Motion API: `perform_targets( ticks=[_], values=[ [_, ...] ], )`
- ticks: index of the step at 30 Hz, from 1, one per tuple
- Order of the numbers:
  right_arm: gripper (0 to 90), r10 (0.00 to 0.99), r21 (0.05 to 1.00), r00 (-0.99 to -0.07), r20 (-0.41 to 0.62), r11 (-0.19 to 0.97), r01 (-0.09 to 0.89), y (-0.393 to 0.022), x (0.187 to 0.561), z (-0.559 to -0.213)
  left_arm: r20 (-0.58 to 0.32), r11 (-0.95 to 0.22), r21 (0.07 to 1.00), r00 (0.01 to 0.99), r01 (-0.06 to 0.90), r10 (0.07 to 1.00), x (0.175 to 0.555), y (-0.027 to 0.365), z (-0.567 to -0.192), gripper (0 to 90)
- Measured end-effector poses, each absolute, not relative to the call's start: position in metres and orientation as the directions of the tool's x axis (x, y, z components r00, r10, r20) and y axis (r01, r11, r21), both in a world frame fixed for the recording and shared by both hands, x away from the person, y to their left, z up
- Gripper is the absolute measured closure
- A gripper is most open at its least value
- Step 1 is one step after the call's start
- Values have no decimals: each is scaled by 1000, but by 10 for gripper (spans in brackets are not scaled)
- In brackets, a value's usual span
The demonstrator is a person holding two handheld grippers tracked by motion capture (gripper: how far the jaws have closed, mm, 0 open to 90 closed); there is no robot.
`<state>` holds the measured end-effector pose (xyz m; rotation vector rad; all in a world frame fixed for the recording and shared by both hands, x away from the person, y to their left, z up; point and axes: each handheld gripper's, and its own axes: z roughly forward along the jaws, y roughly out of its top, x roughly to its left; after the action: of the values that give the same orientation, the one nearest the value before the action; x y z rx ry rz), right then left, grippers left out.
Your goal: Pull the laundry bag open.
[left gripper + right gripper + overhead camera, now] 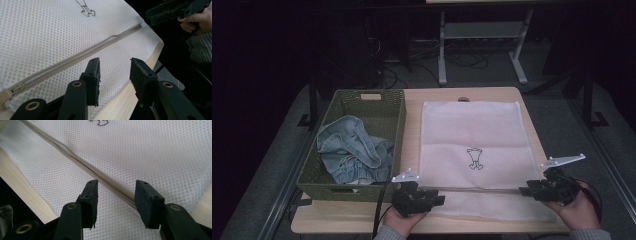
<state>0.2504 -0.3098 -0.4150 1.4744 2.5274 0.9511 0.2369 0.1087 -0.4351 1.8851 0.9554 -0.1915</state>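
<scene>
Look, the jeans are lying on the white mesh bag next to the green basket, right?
Not quite. The jeans are inside the green basket, not on the white mesh bag. The bag does lie next to the basket on the table. The high view shows it.

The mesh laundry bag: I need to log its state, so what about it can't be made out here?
- Mesh laundry bag: contents, high view, mesh opaque.
- Zipper: open or closed, both gripper views, cover strip hides teeth.
- Bag's near left corner, high view, hidden by left gripper.
</scene>
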Motion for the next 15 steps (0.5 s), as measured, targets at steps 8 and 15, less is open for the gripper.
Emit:
perform_targets(
  ticks=[8, 15],
  values=[
    [485, 787, 549, -568, 241, 372, 748, -298, 255, -415, -514, -227, 689, 685, 688, 516, 242, 107, -428, 574],
    [459, 771, 563, -593, 234, 390, 729, -286, 260, -414, -523, -230, 679, 679, 698, 515, 245, 107, -425, 525]
  ],
)
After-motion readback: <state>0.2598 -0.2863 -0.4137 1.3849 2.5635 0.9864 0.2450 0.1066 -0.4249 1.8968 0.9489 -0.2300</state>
